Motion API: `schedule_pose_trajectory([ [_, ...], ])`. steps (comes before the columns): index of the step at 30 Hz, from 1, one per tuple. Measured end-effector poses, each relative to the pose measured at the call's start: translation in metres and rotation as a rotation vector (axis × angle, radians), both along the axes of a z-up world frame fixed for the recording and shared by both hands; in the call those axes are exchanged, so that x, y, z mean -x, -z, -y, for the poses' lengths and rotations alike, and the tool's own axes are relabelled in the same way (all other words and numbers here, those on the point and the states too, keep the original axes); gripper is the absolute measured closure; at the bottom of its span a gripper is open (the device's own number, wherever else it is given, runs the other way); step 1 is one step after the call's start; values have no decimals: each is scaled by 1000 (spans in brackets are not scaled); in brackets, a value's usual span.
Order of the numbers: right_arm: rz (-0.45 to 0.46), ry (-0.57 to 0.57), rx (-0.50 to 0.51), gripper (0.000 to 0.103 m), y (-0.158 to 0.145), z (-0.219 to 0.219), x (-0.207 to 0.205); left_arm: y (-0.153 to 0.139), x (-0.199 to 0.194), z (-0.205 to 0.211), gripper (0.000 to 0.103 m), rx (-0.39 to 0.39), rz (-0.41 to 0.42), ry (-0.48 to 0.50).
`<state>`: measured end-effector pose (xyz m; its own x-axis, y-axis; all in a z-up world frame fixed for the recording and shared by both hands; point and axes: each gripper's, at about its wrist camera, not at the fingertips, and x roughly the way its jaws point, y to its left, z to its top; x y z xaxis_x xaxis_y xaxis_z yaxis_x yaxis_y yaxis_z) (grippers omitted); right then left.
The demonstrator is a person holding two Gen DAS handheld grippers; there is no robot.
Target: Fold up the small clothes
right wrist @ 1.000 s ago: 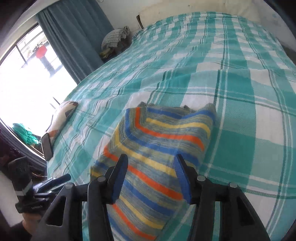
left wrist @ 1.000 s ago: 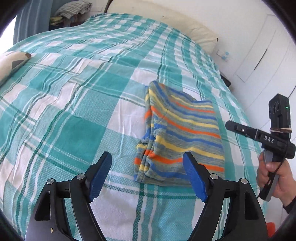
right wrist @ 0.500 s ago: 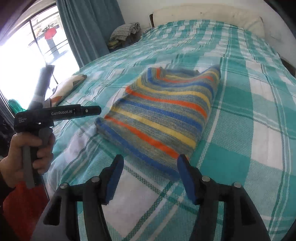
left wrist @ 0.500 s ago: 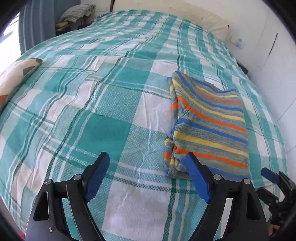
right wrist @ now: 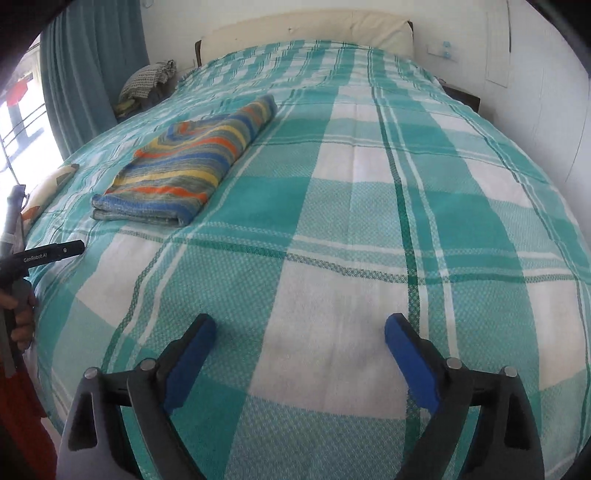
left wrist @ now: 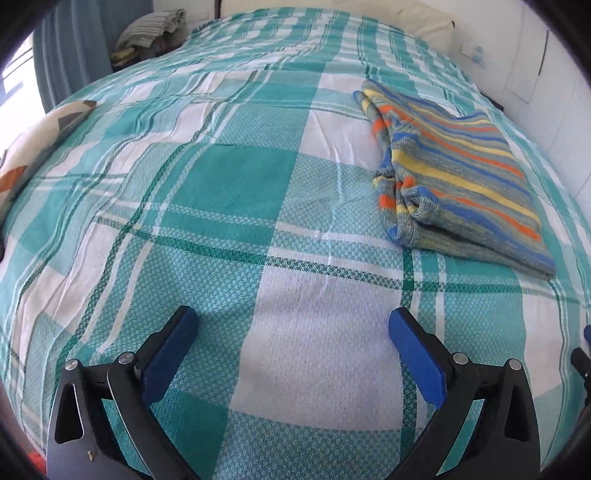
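Observation:
A folded striped knit garment [left wrist: 454,181], grey with blue, yellow and orange stripes, lies flat on the teal checked bedspread [left wrist: 236,184]. In the left wrist view it is at the upper right; in the right wrist view the garment [right wrist: 188,166] is at the upper left. My left gripper [left wrist: 291,332] is open and empty, well back from the garment near the bed's front edge. My right gripper [right wrist: 299,343] is open and empty, also far from the garment. The left gripper's body and the hand holding it [right wrist: 22,266] show at the left edge of the right wrist view.
A patterned cushion [left wrist: 33,147] lies at the bed's left edge. A pile of clothes [right wrist: 147,81] sits beside the curtain [right wrist: 92,66] at the far left. A pillow [right wrist: 306,26] is at the headboard. A white wall [right wrist: 535,92] runs along the right.
Both grippers have pulled back from the folded garment toward the bed's front edge. The left has swung left, the right has swung right. The garment stays put.

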<state>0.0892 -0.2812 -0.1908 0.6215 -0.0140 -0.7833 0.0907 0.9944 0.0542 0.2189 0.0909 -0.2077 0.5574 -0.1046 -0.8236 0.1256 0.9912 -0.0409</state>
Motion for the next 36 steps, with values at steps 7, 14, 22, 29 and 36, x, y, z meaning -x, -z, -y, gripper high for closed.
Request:
schedule_pose_trajectory([
  [7, -12, -22, 76, 0, 13, -11, 0, 1, 0, 1, 0, -10, -1, 1],
  [14, 8, -26, 86, 0, 16, -11, 2, 3, 1, 5, 0, -46, 6, -4],
  [22, -2, -29, 87, 0, 17, -12, -1, 4, 1, 7, 0, -62, 5, -6],
  [29, -4, -29, 91, 0, 18, -12, -1, 4, 2, 8, 0, -70, 6, -7],
  [36, -5, -29, 91, 0, 18, -12, 0, -5, 1, 5, 2, -41, -32, 4],
])
